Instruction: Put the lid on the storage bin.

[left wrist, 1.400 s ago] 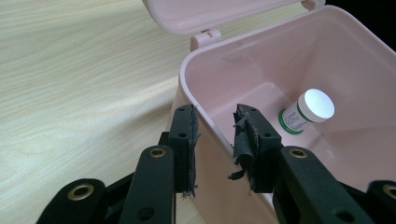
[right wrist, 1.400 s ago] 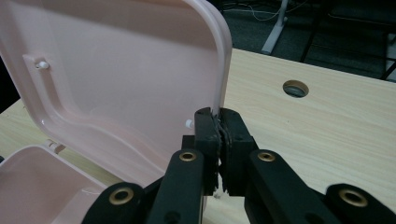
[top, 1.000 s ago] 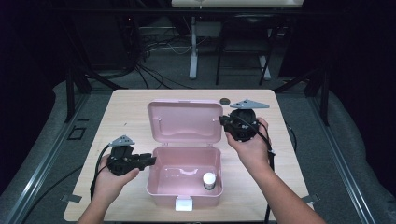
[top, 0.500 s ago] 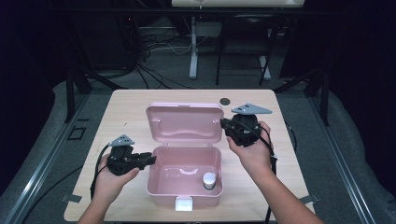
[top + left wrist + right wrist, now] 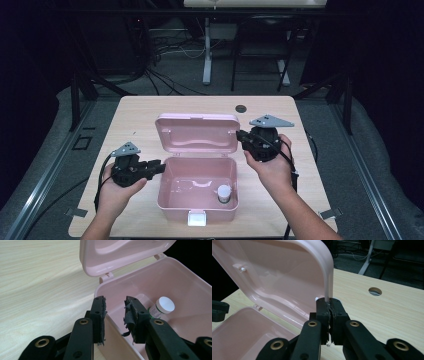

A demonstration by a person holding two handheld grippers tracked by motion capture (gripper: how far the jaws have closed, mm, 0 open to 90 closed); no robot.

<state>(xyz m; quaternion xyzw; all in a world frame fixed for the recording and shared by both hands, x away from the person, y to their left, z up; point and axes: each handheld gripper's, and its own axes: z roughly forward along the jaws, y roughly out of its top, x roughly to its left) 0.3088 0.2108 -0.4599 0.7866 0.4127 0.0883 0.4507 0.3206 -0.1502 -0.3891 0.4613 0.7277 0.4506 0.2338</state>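
The right gripper (image 5: 329, 305) had its jaws clamped on the side edge of the pink lid (image 5: 287, 277), which stood tilted up over the open pink box (image 5: 197, 182), while the left gripper (image 5: 115, 308) straddled the box's left wall with its jaws apart, one pad outside and one inside, not visibly pressing. Inside, a small white-capped bottle (image 5: 224, 192) stood near the front right corner on the wooden table (image 5: 135, 115). To swing the lid well, the right hand would likely follow the hinge's arc without twisting the thin rim, while the left steadied the wall.
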